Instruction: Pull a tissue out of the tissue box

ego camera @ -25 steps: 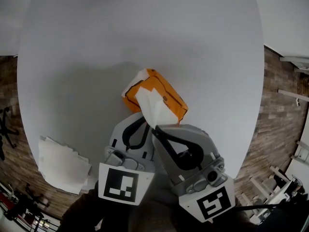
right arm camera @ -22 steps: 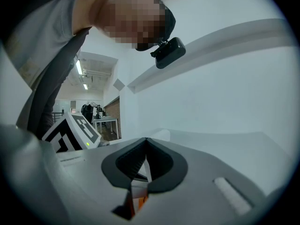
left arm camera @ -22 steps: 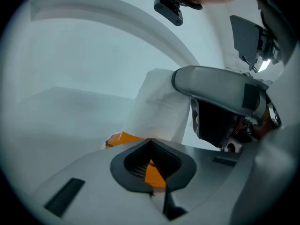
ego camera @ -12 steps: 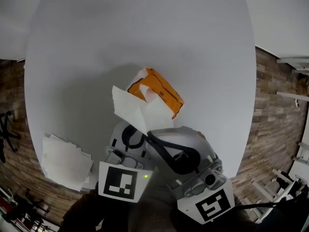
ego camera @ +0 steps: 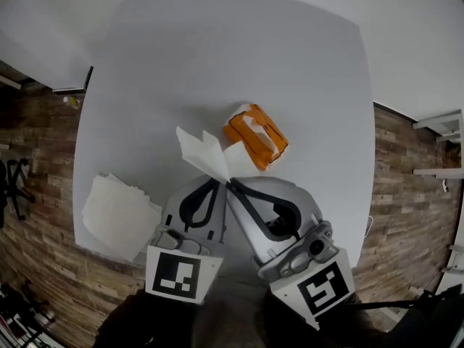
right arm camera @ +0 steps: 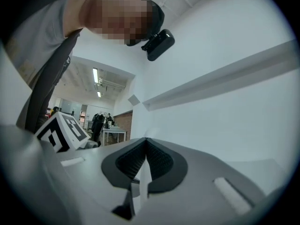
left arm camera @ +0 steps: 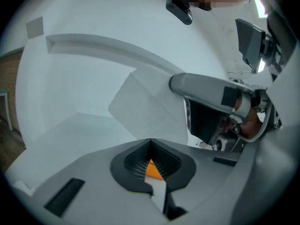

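The orange tissue box point(ego camera: 257, 138) lies on the white table point(ego camera: 217, 56), with a white tuft in its slot. A pulled-out tissue point(ego camera: 201, 151) fans up and to the left, clear of the box. My right gripper point(ego camera: 232, 185) is shut on its lower corner; in the right gripper view a white strip of tissue point(right arm camera: 143, 177) sits between the pads of this gripper point(right arm camera: 146, 142). My left gripper point(ego camera: 215, 183) is shut right beside it, tip to tip. In the left gripper view the tissue point(left arm camera: 140, 102) spreads just beyond that gripper point(left arm camera: 150, 142). Whether the left one pinches it I cannot tell.
A loose stack of white tissues point(ego camera: 119, 205) lies near the table's front left edge. Brick-patterned floor point(ego camera: 43, 158) shows on both sides of the table. Behind the grippers stands the person holding them.
Both grippers have risen together away from the box. The tissue has come out of the slot and unfolded to the left. The box stays on the table.
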Available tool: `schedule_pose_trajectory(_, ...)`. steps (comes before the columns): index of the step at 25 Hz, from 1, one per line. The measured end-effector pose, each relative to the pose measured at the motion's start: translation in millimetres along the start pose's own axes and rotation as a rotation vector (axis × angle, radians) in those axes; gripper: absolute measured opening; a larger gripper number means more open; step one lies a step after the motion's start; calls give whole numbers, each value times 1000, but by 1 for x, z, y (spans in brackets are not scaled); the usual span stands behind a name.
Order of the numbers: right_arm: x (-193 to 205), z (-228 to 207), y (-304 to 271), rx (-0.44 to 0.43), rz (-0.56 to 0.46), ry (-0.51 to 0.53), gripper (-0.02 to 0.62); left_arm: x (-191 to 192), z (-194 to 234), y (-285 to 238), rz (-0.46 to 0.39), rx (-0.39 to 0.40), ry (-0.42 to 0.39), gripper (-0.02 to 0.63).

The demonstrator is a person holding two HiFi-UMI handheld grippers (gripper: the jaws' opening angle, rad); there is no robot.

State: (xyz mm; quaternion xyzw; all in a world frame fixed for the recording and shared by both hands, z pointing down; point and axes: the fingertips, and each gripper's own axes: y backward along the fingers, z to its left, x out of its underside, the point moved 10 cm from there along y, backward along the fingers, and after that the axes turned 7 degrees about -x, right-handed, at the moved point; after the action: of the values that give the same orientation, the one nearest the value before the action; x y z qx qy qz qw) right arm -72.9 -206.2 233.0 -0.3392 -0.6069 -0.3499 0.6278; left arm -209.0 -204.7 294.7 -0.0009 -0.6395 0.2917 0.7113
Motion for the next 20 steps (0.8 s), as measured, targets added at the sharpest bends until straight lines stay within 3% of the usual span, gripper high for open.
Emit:
schedule_pose_trajectory(6,-7,40,-5,-9,-2,-8,3,8,8,81,-36,-87,-6,0)
schedule_pose_trajectory(12,-8,77,-4,-77,-16,-23,3,20,2,136,-80,-198,22,0)
schedule_pose_trajectory(20,4,110,-15,-125,-18,-4,3,41,5,199,-67,-337,62,0)
